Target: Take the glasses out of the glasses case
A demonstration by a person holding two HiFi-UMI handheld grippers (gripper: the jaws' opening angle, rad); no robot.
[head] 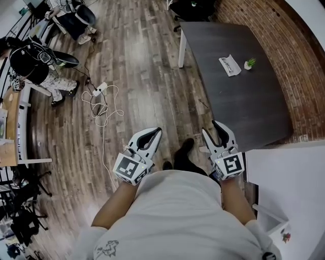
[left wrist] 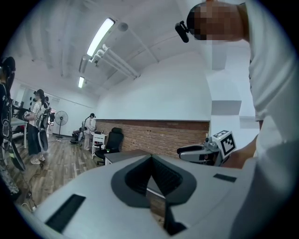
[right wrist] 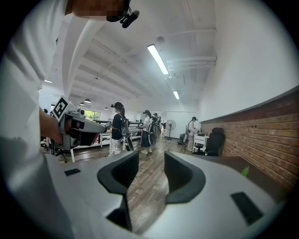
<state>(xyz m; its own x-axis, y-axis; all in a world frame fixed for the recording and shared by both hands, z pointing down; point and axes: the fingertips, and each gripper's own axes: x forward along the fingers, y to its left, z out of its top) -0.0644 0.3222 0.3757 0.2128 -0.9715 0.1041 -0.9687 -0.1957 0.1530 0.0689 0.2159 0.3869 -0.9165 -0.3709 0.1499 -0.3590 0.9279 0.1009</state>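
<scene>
A small white case-like object (head: 229,65) lies on the dark table (head: 244,106) at the upper right, with a little green thing (head: 250,63) beside it. No glasses show. I stand on the wooden floor short of that table, holding both grippers in front of my body. My left gripper (head: 156,131) (left wrist: 150,158) has its tips together with nothing between them. My right gripper (head: 209,128) (right wrist: 151,161) stands open and empty, its tips near the table's near edge. Each gripper also shows in the other's view, pointing about level.
A white desk (head: 284,172) stands just right of my right hand. Cables and a power strip (head: 101,101) lie on the floor to the left. People (head: 35,61) and desks stand at the far left. A brick wall (head: 299,61) runs behind the table, and a black chair (head: 193,7) is at its far end.
</scene>
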